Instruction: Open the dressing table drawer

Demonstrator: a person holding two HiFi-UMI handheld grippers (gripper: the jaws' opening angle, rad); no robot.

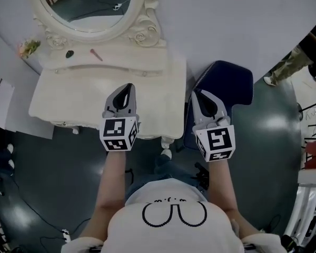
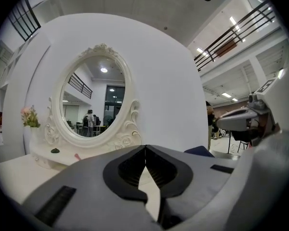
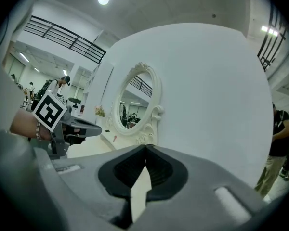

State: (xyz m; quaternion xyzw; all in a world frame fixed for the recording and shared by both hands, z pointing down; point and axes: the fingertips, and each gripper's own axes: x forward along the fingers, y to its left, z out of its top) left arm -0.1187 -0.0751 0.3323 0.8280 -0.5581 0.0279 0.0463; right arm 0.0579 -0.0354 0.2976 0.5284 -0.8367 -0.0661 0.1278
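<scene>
**Writing.** No brand or label is readable anywhere. Each gripper's cube carries black-and-white square markers. My white shirt [image 1: 171, 215] has a drawn pair of round glasses with a line of tiny letters above it, too small to read.

**Left gripper** [image 1: 128, 87]: the jaws are closed, tips meeting, with nothing between them. In the head view it hangs over the bare top of the dressing table [image 1: 68, 96], right of the table's middle and not touching it. It points at the upper part of the frame.

**Right gripper** [image 1: 196, 94]: the jaws are closed the same way and hold nothing. It sits just off the table's right edge, over the gap between the table and a dark blue chair [image 1: 229, 80]. The two grippers are side by side and roughly parallel.

**Drawer.**
- What I take for the drawer front [image 1: 100, 67] is the low tier under the oval mirror [image 1: 92, 7], with a small knob near each end.
- It lies beyond both gripper tips, up-frame and to the left, well apart from them. The left gripper is the nearer one.
- I cannot tell whether it is one drawer or several. It looks closed.

**On the tier top**
- A small dark object [image 1: 69, 54].
- A pink stick [image 1: 96, 55] beside it.
- A sprig of flowers [image 1: 29, 47] at the left end.

**Gripper views.** Both show the mirror ahead against a white curved wall [image 3: 212, 90].
</scene>
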